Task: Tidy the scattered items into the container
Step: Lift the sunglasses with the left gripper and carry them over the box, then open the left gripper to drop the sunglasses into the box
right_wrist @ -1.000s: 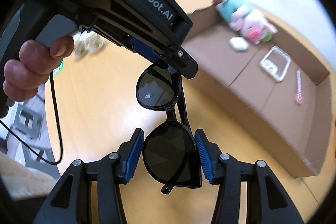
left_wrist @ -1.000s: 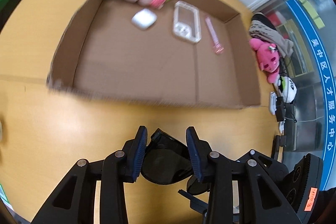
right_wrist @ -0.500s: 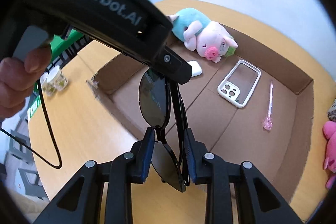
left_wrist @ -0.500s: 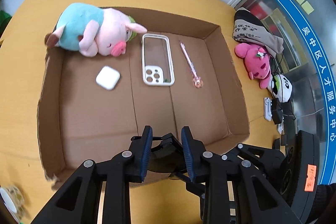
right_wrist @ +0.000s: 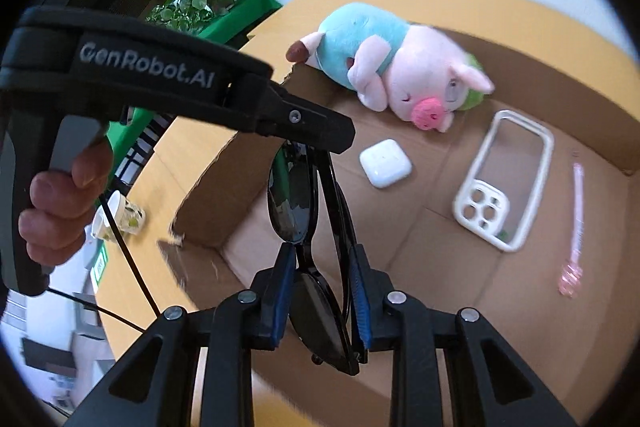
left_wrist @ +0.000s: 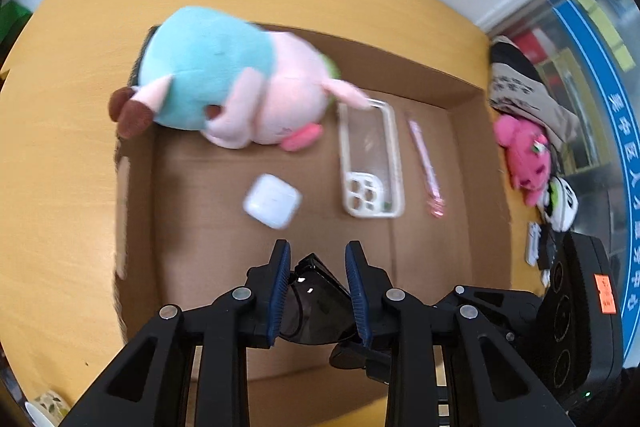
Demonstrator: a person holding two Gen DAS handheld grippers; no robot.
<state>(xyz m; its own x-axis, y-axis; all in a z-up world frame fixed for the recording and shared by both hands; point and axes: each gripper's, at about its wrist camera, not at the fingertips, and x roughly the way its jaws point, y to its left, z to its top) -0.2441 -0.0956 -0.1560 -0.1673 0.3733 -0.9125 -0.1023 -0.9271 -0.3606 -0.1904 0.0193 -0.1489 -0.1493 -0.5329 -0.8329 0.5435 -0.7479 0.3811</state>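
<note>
Surface: wooden table [left_wrist: 60, 155]
Laid on it: cardboard box [left_wrist: 484, 163], pink plush toy [left_wrist: 524, 155], small cup [right_wrist: 120, 215]

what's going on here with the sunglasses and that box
A person holds a gripper in each hand, and both the left gripper and the right gripper are clamped on one pair of folded black sunglasses, held over the open brown cardboard box. Already inside lie a pink-and-teal plush pig, a white earbud case, a clear phone case and a pink pen.
</note>
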